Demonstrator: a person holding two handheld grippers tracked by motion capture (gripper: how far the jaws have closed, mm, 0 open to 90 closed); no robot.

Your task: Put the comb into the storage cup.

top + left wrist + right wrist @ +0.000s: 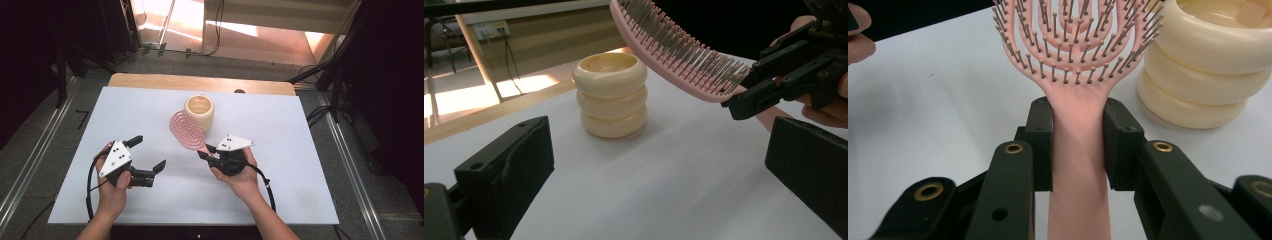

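White-topped bench (300,190) with a bare wooden strip along its far edge; grey floor and metal rails on both sides, cables trailing near the back. A cream ribbed holder shaped like three stacked rings (199,112) stands upright near the middle-far part of the bench, open at the top — it sits right beside the head of the pink plastic paddle hairbrush with dark bristles (186,131), close in front of it, whether they touch I cannot tell. Right claw (207,152) is clamped on the brush's pink handle, both pads pressed against its sides in the right gripper view (1079,150), bristles facing that camera, head pointing away toward the cream holder (1208,60). In the left gripper view the brush (674,55) hangs tilted above the bench, lifted clear of the surface, bristles down, with the holder (610,95) behind it. Left claw (147,153) is spread wide with nothing between the pads, held low over the near-left bench, well apart from the brush. Right hand (240,172) wraps the gripper body from below, forearm coming in from the bottom edge; left hand (114,187) grips its tool likewise, jaws pointing right toward the centre.
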